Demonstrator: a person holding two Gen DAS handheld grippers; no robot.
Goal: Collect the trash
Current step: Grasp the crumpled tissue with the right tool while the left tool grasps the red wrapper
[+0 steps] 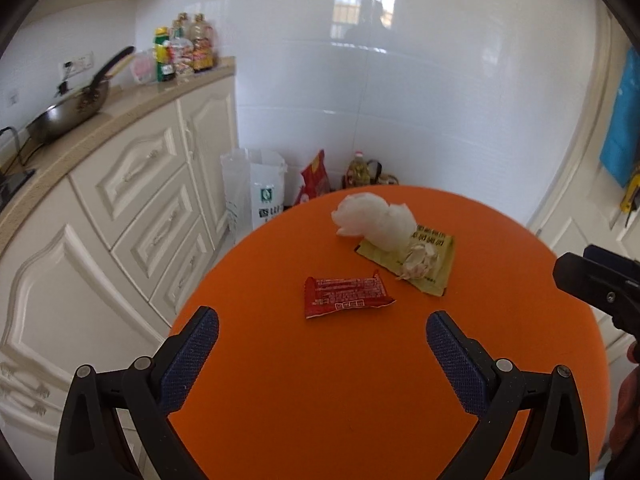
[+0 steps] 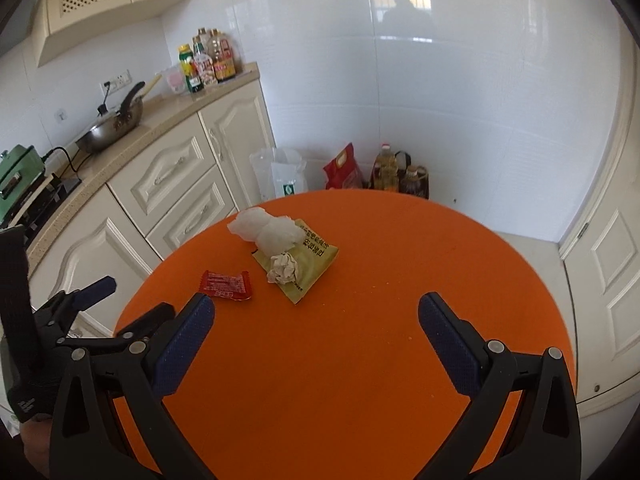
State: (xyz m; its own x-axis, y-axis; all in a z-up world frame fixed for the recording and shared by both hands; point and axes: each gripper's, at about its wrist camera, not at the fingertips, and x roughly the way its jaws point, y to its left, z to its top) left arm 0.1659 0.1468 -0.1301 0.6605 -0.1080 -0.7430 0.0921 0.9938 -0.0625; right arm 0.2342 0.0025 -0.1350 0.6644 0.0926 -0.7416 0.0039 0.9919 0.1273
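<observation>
A: The red wrapper lies flat on the orange counter, near the tissue. It looks light and crinkly.

B: Both hand-held grippers, left and right, gape wide; pinching a raised edge seems best.

left gripper: matte black angular frame | fingers: dark blue pads, fine knurled grid texture | round silver pivot screws on each arm | right gripper: same black frame, blue textured pads, silver screws | dark strap at left edge, right wrist view
</observation>
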